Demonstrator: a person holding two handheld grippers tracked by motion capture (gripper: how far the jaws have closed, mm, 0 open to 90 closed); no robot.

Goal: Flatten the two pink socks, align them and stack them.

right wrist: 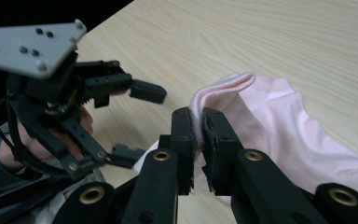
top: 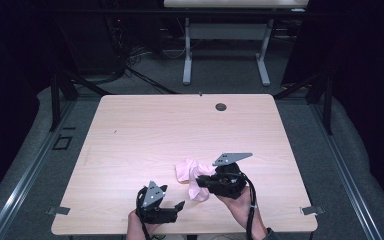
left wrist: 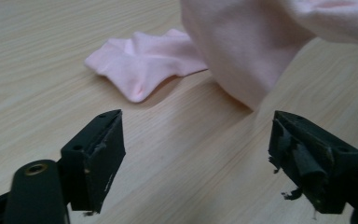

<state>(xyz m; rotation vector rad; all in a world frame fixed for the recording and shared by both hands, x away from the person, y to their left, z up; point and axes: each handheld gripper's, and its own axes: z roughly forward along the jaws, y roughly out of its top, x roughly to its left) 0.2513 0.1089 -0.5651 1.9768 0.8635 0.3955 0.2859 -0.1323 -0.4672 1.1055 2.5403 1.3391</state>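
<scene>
Right gripper view looks along two black, matte jaws pressed together on a fold of the pink sock, a soft knit with a ribbed cuff edge that curls up just above the pads; so the right gripper is clamped on the sock. High view puts the sock near the front middle of the pale wood-grain table, partly raised off it: one end lies flat and points away to the left, the other droops from the jaws toward the person, so its long axis runs roughly from far-left to near-right. Left gripper stands just beside the sock with its chipped, rubber-faced jaws apart and bare tabletop between them, the hanging cloth ahead of them
</scene>
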